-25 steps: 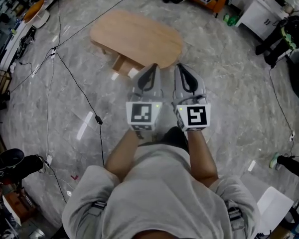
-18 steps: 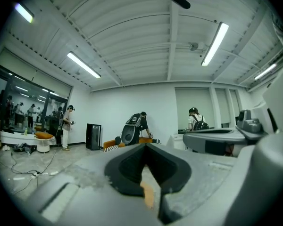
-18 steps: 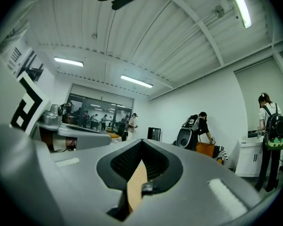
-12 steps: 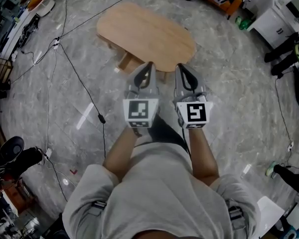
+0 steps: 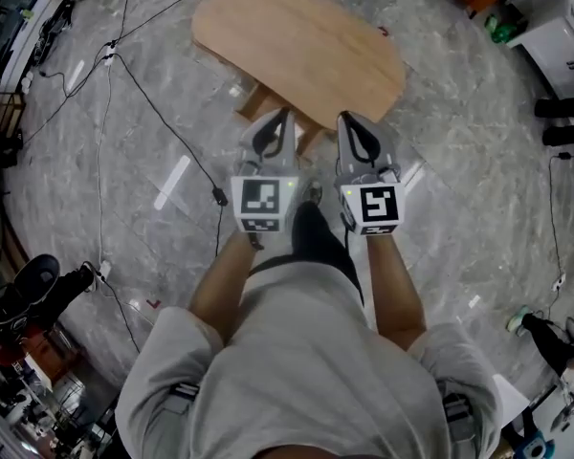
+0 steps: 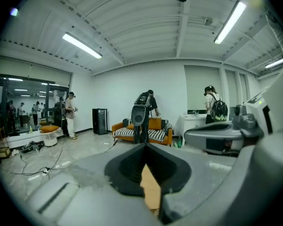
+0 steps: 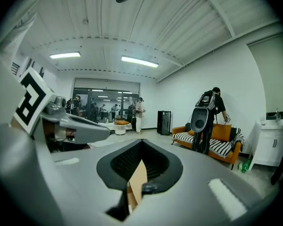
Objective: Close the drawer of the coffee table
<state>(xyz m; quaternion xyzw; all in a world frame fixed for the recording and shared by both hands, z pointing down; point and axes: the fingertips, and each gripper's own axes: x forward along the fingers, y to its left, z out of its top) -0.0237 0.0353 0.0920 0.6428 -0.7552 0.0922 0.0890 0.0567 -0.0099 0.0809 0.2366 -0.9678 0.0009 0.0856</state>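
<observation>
The coffee table [image 5: 301, 41] has an oval pale wood top and stands on the grey marble floor in the head view. Its wooden drawer [image 5: 253, 100] sticks out from under the near edge, toward me. My left gripper [image 5: 278, 115] and right gripper [image 5: 348, 119] are held side by side, both shut and empty. Their tips lie over the table's near edge, above the drawer. In the left gripper view the left gripper [image 6: 145, 146] shows only a sliver of pale wood below its closed jaws. The right gripper [image 7: 141, 142] shows the same in the right gripper view.
Black cables [image 5: 163, 113] cross the floor left of the table, with a plug [image 5: 218, 196] near my left arm. A white cabinet [image 5: 566, 46] stands at the far right. An orange striped sofa [image 6: 153, 129] and several standing people show beyond in the gripper views.
Both grippers have moved forward and down together, from short of the table to over its near edge. The table now lies closer in the head view. Both jaws stayed shut.
</observation>
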